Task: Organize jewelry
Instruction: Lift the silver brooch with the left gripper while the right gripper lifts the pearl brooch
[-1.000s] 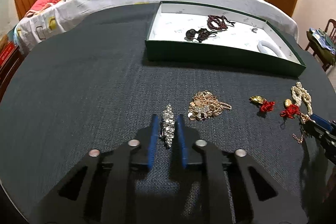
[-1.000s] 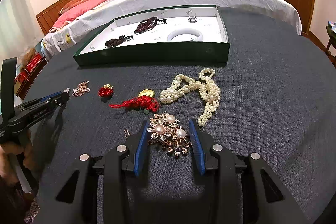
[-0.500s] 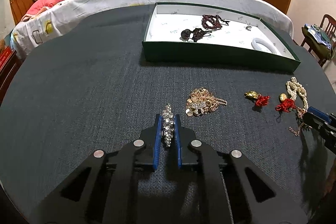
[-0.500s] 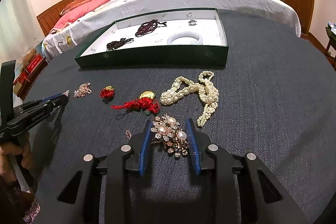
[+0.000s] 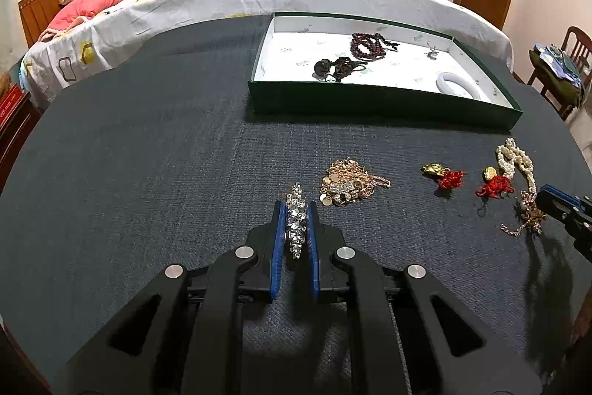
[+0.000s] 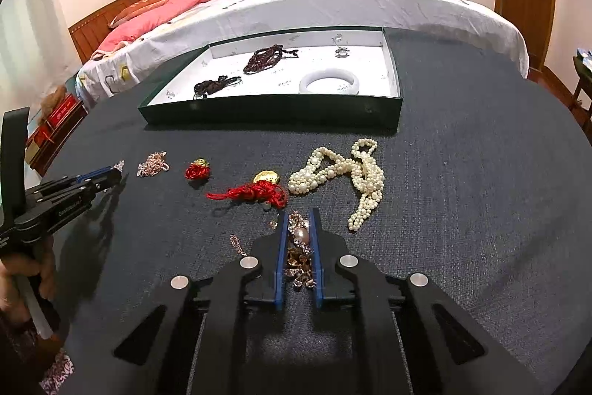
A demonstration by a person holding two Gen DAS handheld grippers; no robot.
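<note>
**Both tongs now clamped on jewelry – ready for transfer to box**

Largest change: the right tongs (image 6: 299,247), which stood wide around the pearl brooch (image 6: 300,239) a second ago, have closed fully; the blue pads now press both sides of the brooch. It sits low on the table (image 6: 481,210), not visibly lifted. A thin chain (image 6: 236,245) trails out to the left of the pads.

Smaller change: none at the left tongs (image 5: 296,228). They were already pinched on the rhinestone strip (image 5: 296,221) and remain so, strip upright betw. the pads, tip protruding fwd.

Meaning: both grasps appear complete; next step is prob. lift and carry to the green box (image 6: 259,110).

Edges/room:
- Box front wall is raised; pieces must clear it.
- Box floor has bare area betw. bangle (image 6: 329,82) and dark beads (image 6: 266,58).
- Right path: red tassel charm (image 6: 259,191) and pearl necklace (image 6: 344,173) lie just ahead; lift before moving fwd.
- Left path: gold chain pile (image 5: 347,182) just beside, to the right; table ahead of it bare.
</note>
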